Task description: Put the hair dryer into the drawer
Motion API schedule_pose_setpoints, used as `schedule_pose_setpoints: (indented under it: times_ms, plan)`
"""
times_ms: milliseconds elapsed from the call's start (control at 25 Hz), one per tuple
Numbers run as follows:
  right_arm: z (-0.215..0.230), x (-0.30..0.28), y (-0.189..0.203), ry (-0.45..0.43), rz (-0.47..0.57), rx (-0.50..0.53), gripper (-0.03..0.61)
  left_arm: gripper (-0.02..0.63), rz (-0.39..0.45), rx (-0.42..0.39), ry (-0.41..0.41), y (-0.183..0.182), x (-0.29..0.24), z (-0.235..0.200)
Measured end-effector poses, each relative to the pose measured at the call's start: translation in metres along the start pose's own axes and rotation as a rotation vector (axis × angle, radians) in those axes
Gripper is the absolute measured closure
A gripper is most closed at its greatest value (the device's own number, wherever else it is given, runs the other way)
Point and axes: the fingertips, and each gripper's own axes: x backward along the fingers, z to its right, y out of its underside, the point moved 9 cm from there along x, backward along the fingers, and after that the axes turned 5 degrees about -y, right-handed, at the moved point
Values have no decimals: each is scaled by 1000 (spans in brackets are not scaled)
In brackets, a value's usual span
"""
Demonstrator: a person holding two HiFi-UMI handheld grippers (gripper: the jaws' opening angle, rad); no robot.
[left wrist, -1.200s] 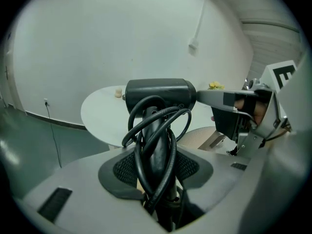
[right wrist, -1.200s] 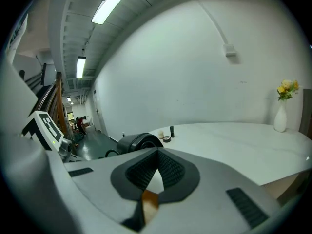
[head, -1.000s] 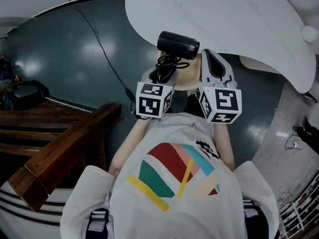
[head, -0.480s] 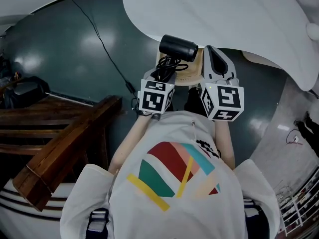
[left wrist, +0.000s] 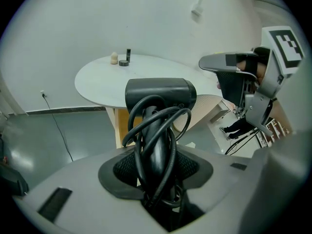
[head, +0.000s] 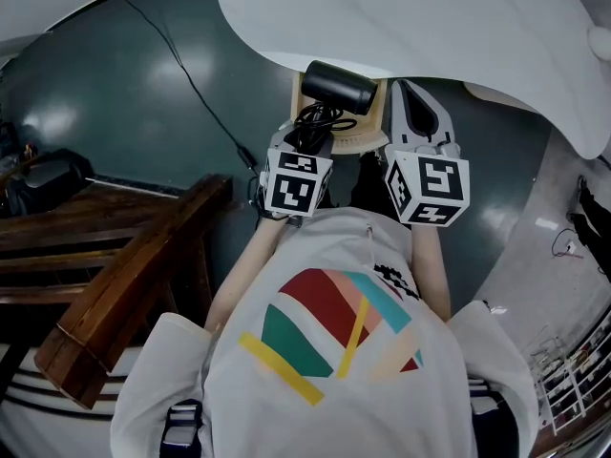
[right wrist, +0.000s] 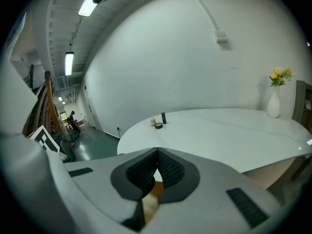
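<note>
In the left tongs (left wrist: 157, 168) stands a black, seemingly cord-wrapped hair dryer (left wrist: 161, 94).

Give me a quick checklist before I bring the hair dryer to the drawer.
1. Left gripper hold on the hair dryer: jaws shut on its handle, ok.
2. Cord: looped round the handle and caught between the jaws, ok.
3. Plug end secured: cannot tell.
4. Right gripper: jaws together with nothing between them, so it is free to help, ok.
5. Drawer open: cannot tell. Only a pale wooden unit shows under the edge of the white table.
</note>
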Motion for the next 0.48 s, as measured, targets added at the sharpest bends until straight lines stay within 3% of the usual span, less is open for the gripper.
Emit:
schedule_pose_setpoints:
  times_ms: [320,480]
  plan:
    - [-4,0,8,-9,-12,-3,568,426,-27,-25,16,16,0,9]
    - [-8,1,11,-12,-22,-3,568,426,-78,5,39,27,-6,9]
